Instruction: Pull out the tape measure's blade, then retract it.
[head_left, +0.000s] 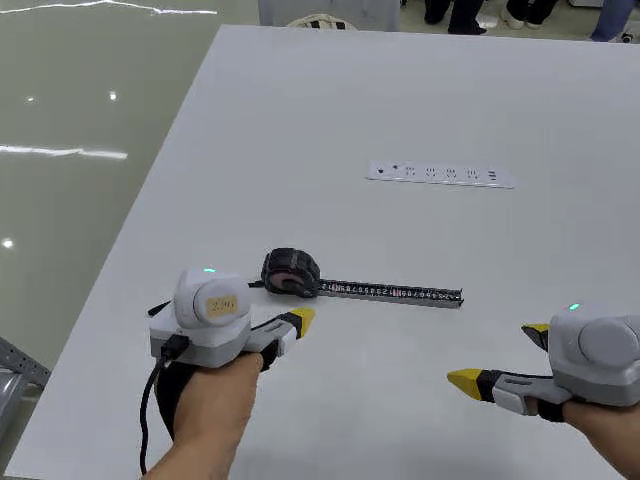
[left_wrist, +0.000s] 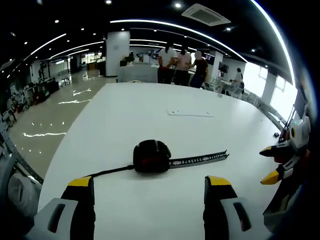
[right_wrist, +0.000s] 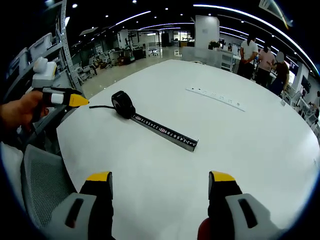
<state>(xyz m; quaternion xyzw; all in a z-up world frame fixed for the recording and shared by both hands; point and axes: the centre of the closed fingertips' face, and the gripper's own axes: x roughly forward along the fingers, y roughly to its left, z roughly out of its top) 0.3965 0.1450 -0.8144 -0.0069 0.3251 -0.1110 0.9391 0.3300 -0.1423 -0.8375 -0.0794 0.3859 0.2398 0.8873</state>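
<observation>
**Left gripper view: jaws apart, nothing held, retraction pending**

**1. Gripper state.** The left gripper (left_wrist: 148, 182) has its yellow-tipped jaws spread wide and holds nothing. The right gripper (right_wrist: 160, 176) is likewise spread and empty.

**2. Position of the work.** The black, round-cased tape measure (left_wrist: 151, 156) lies on the matt white table (head_left: 400, 100). It sits just ahead of the left gripper, roughly centred between the jaws and touching neither. Its dark, graduated metal blade (left_wrist: 197, 160) lies extended flat on the table, running from the case toward the right gripper's side. The hooked end (head_left: 458, 297) of the blade lies ahead of the right gripper and apart from it. A thin black strap (left_wrist: 107, 172) trails from the opposite side of the case toward the left gripper.

**3. Step in hand (judgement).** With the blade out, the pull-out stage appears complete and retraction remains. The pictures do not show whether a blade lock is engaged.
- Close the left gripper across the sides of the case to steady it. Keep the strap out of the jaws.
- Take the blade near the hooked end with the right gripper and feed it back under control. A released blade is likely to whip.
- Keep the blade in line with the case mouth to avoid a kink.

**4. Surroundings.** A long white power strip (head_left: 440, 174) lies farther out on the table, well apart from the work. People stand beyond the far table edge.
</observation>
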